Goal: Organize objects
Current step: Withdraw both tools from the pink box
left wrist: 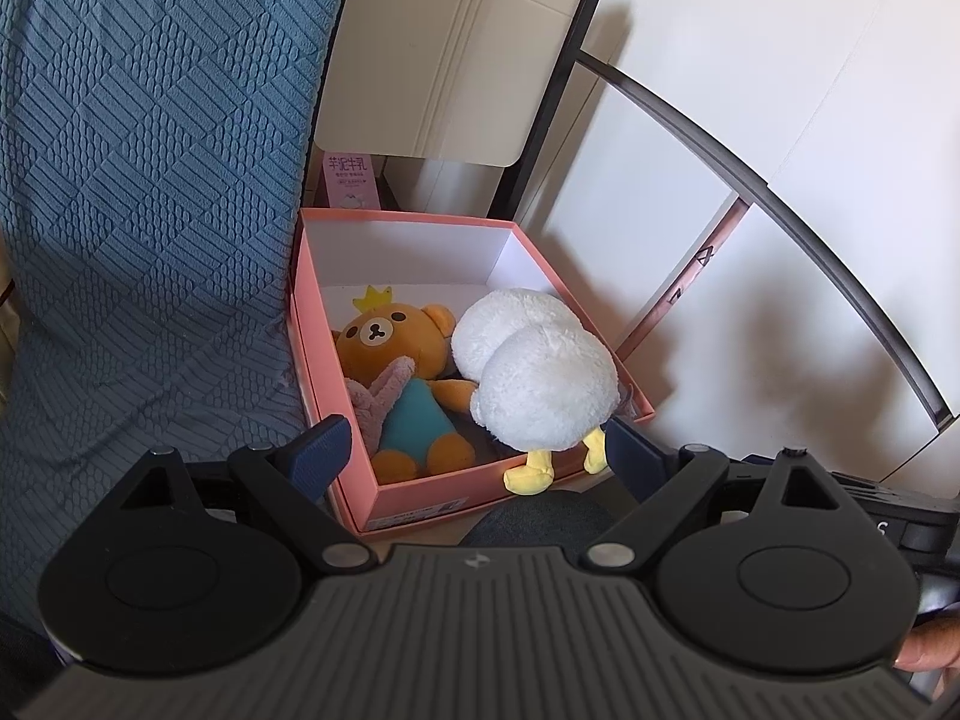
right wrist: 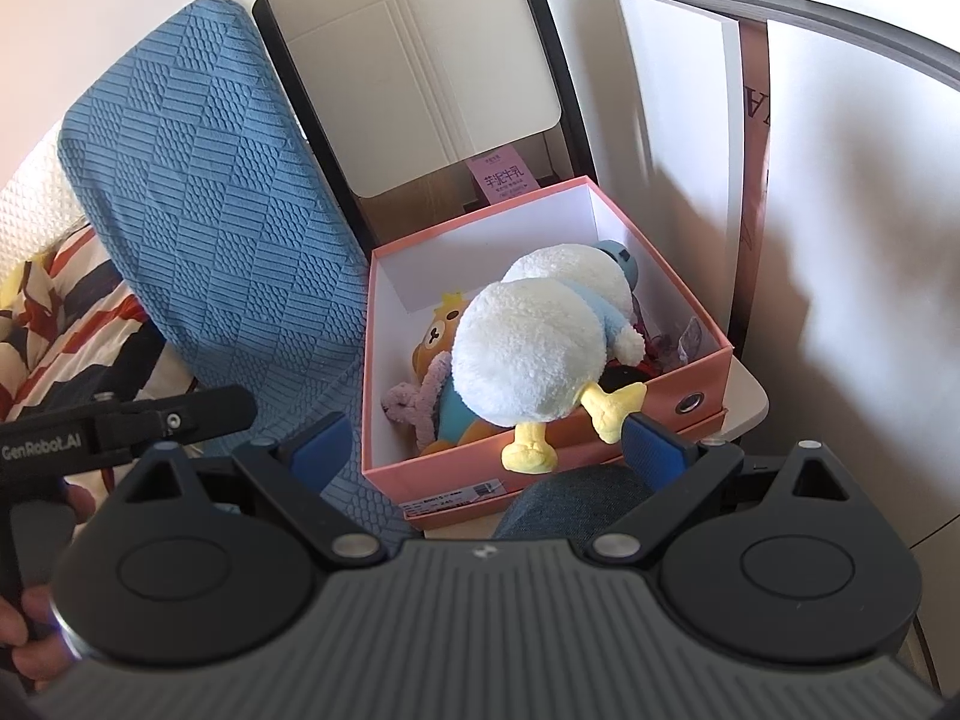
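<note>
So both my tools sit wide open with nothing between their blue pads. My left gripper (left wrist: 477, 450) hangs just before the near edge of the box (left wrist: 336, 360), one finger outside the box's left wall, the other at its near right corner. My right gripper (right wrist: 486, 444) is spread the same way in front of the box (right wrist: 600, 438), its right pad (right wrist: 651, 447) close beside a yellow foot, though I cannot tell whether they touch. From the right wrist view the left gripper's black body also shows well to the left of the box, with my hand (right wrist: 36, 618) around its handle.

The pink box stands open, white inside. A white duck (left wrist: 534, 366) lies on top in the right half of the box, tail toward me, its yellow feet (left wrist: 531, 471) hanging over the near wall. From the right wrist view the duck (right wrist: 534, 348) wears pale blue, and its head is toward the far right corner. Left of the duck lies a bear (left wrist: 402, 360) with a yellow crown and a teal front, face up, with a pinkish plush (left wrist: 378, 402) across its near side.

Against the box's left side rests a blue cushion (left wrist: 150, 210). Behind the box stands a chair (left wrist: 444, 66) with a beige back and a pink carton (left wrist: 351, 183) under it. A white wall (left wrist: 750, 30) rises to the box's right.
</note>
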Demonstrator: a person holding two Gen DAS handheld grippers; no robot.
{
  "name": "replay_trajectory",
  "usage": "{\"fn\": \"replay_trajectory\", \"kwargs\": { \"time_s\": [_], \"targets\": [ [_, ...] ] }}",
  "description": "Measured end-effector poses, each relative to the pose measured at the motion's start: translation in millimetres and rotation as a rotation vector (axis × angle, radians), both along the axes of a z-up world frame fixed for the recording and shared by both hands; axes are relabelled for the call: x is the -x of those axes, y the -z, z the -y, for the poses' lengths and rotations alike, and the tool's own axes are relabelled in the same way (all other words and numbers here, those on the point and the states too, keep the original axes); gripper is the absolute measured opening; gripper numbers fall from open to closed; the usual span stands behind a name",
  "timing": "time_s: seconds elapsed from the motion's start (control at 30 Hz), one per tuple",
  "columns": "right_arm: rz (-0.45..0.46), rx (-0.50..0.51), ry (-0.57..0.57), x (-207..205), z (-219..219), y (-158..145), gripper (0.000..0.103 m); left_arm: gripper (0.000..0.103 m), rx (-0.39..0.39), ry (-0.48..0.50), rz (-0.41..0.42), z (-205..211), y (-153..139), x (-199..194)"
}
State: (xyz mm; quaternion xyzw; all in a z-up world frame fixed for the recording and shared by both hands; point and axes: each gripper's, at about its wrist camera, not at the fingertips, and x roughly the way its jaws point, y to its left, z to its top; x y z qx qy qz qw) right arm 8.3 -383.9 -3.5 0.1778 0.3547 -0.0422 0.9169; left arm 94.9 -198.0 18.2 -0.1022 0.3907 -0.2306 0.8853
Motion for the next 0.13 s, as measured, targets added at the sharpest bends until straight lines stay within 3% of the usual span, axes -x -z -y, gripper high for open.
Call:
{"fn": "replay_trajectory", "kwargs": {
  "time_s": [0.13],
  "targets": [
    [-0.002, -0.005, 0.000, 0.1, 0.5, 1.1, 0.098, 0.094, -0.002, 0.003, 0.001, 0.3, 0.1, 0.8]
  ]
}}
